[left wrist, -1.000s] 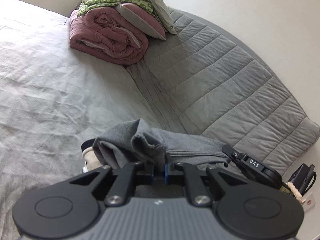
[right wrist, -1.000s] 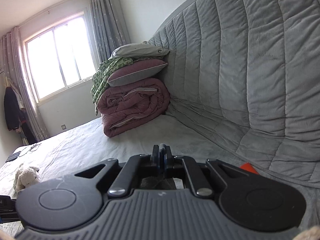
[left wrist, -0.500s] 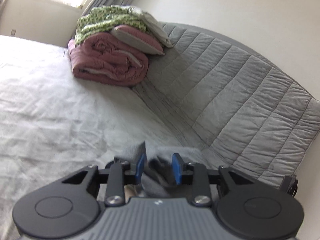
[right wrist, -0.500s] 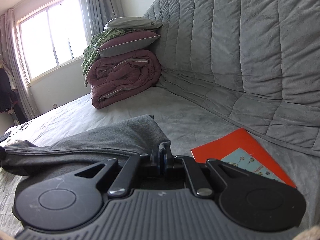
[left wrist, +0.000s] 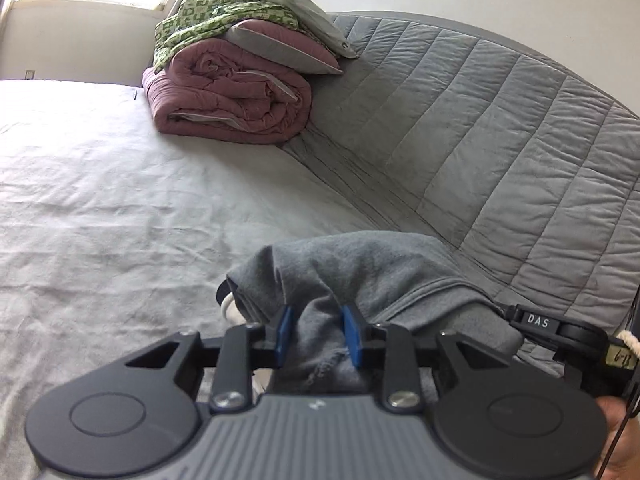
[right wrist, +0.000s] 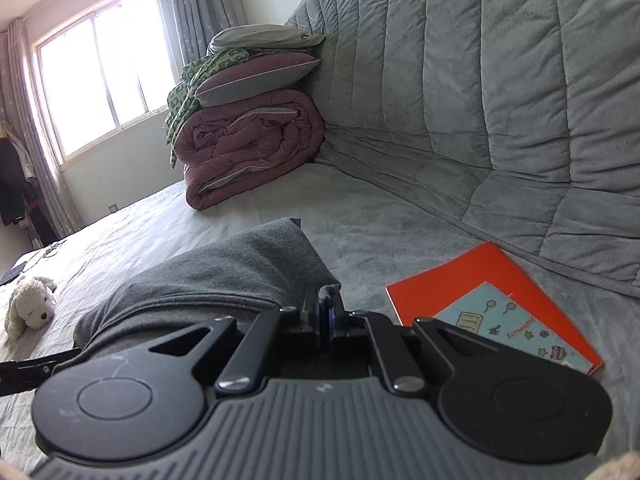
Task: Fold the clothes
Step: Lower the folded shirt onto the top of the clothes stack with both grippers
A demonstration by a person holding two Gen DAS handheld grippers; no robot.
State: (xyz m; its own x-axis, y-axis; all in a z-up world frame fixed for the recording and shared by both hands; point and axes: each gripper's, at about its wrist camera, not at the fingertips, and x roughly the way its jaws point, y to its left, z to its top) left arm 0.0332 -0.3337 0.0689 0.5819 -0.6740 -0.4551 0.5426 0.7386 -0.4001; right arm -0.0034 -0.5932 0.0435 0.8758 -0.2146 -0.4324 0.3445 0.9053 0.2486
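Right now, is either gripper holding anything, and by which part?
The right gripper pinches the grey sweatshirt by a corner of its edge. The left gripper, jaws just opened, has sweatshirt fabric bunched between its fingers without clamping it.

A home bedroom: a bed [left wrist: 120, 208] with rolled quilt [left wrist: 228, 100], pillows [right wrist: 256, 76] and curtained window [right wrist: 100, 76].

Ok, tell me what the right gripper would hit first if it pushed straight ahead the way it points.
Most likely the grey garment itself: the right gripper is shut on its edge. Past the cloth the line seems to run down onto the bed sheet, left of the orange book, though depth is hard to judge.
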